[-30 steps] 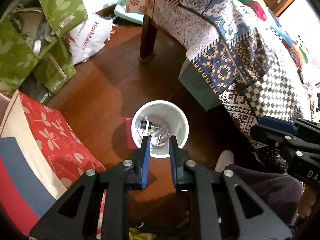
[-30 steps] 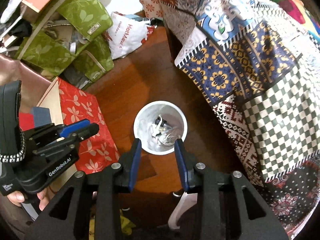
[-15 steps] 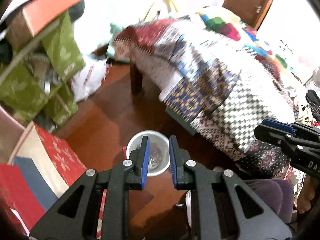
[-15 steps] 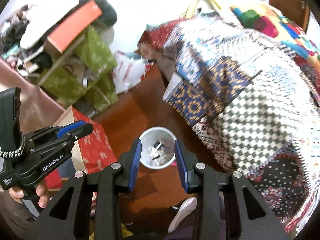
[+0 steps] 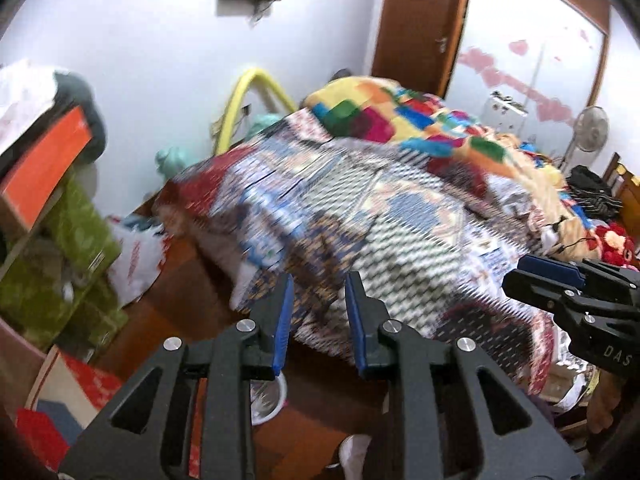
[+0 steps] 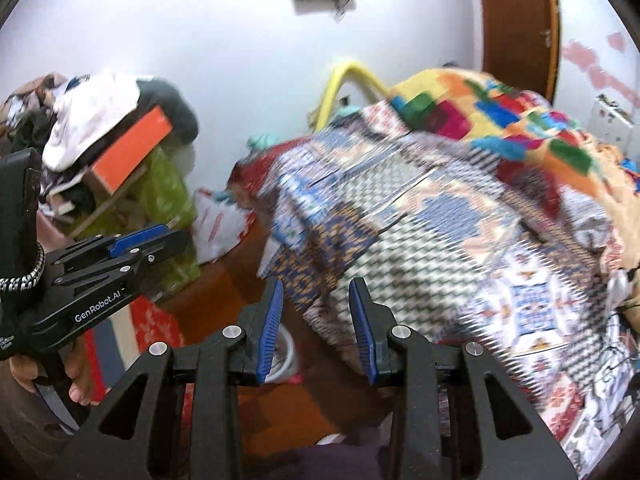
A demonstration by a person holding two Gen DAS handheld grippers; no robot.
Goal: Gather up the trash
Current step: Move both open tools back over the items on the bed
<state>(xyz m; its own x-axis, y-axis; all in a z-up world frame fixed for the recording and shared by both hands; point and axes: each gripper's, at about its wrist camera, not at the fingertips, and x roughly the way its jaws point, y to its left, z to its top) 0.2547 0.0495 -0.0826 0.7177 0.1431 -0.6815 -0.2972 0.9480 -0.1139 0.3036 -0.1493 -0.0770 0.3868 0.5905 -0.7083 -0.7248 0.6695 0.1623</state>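
My left hand-held gripper (image 5: 316,312) has its fingers parted with nothing between them; the right hand-held gripper (image 6: 316,320) is spread a bit wider, also empty. Both point up and out over the room, and both views are motion-blurred. The white trash bin (image 5: 269,400) sits on the wooden floor (image 5: 188,292) low in frame, mostly hidden behind the left gripper's left finger; in the right wrist view its rim (image 6: 285,356) shows just behind that gripper's left finger. I can't tell the bin's contents from here. Left of the bin is a red floral-print bag (image 6: 154,328), and beside that my left hand (image 6: 78,376) wraps the grip of the left unit. In the left wrist view the right gripper's body (image 5: 576,304) comes in from the right edge. Just beyond the bin is the bed, covered by a patchwork quilt (image 5: 380,216) that hangs over the near edge. Left of the bed, a white plastic bag with red print (image 5: 134,256) lies on the floor next to green leaf-print bags (image 5: 76,248), with an orange box (image 5: 40,164) and clothes piled on top. Further back a bright block-pattern blanket (image 5: 384,116) lies on the bed. Beyond that: white wall, yellow hoop (image 5: 248,96), brown door (image 5: 420,20), standing fan (image 5: 590,130) at far right.
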